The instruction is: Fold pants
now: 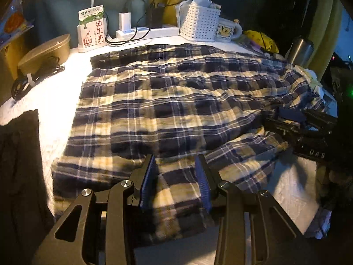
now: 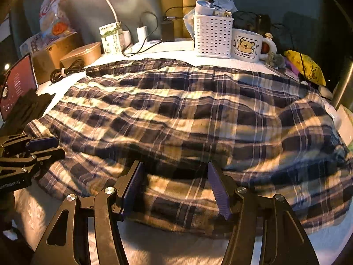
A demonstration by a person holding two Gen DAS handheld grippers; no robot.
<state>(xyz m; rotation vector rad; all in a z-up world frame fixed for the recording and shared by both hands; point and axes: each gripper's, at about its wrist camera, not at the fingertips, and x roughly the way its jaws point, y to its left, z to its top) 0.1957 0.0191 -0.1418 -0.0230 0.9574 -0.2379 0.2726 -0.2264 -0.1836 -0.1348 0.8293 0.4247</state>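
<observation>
Plaid pants in navy and cream lie spread and wrinkled across a white table. My left gripper is open over the near left hem, with cloth showing between its blue pads and no pinch on it. In the right wrist view the pants fill the middle. There my right gripper stands wide open over the near edge, above a dark fold. Each gripper shows in the other's view: the right gripper at the pants' right side, the left gripper at their left edge.
Along the back stand a milk carton, a power strip with chargers, a white basket and a bear mug. A lidded brown bowl and a coiled cable sit left, a steel flask right.
</observation>
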